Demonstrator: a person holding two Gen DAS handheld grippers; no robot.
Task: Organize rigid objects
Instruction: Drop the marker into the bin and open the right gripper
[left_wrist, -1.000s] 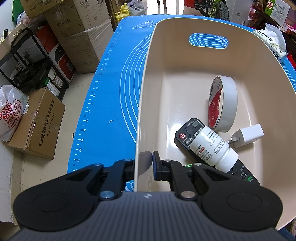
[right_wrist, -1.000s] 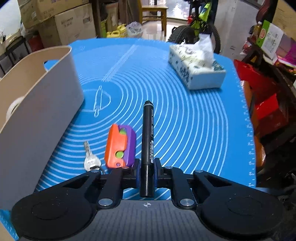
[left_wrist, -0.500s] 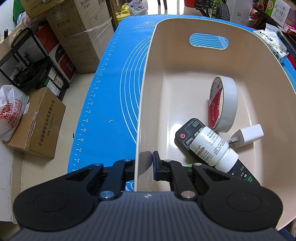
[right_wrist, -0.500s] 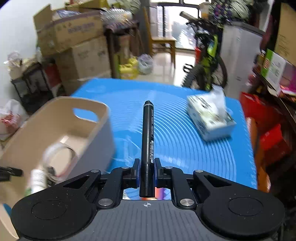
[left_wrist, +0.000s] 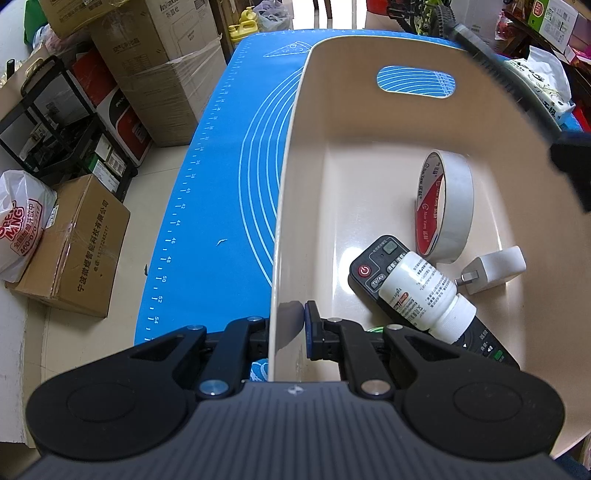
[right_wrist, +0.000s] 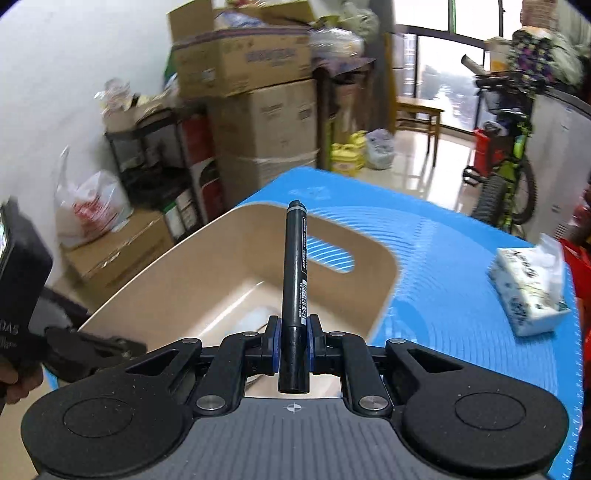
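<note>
My left gripper (left_wrist: 290, 325) is shut on the near wall of the beige bin (left_wrist: 291, 184), one pad inside and one outside. Inside the bin lie a roll of white tape (left_wrist: 445, 206), a black remote (left_wrist: 373, 269), a white pill bottle (left_wrist: 424, 291) across the remote, and a white charger plug (left_wrist: 495, 269). My right gripper (right_wrist: 293, 341) is shut on a black marker (right_wrist: 295, 273) that points forward over the bin (right_wrist: 207, 277). In the left wrist view the marker (left_wrist: 491, 70) and part of the right gripper show blurred at the top right, above the bin.
The bin stands on a blue mat (left_wrist: 229, 184) covering the table. A tissue pack (right_wrist: 528, 291) lies on the mat to the right. Cardboard boxes (right_wrist: 266, 125), a metal rack and a bicycle (right_wrist: 509, 184) stand on the floor beyond the table edge.
My right gripper has risen and swung left with the marker, from above the key and orange toy on the mat to over the bin. The left gripper has held still on the bin wall.
</note>
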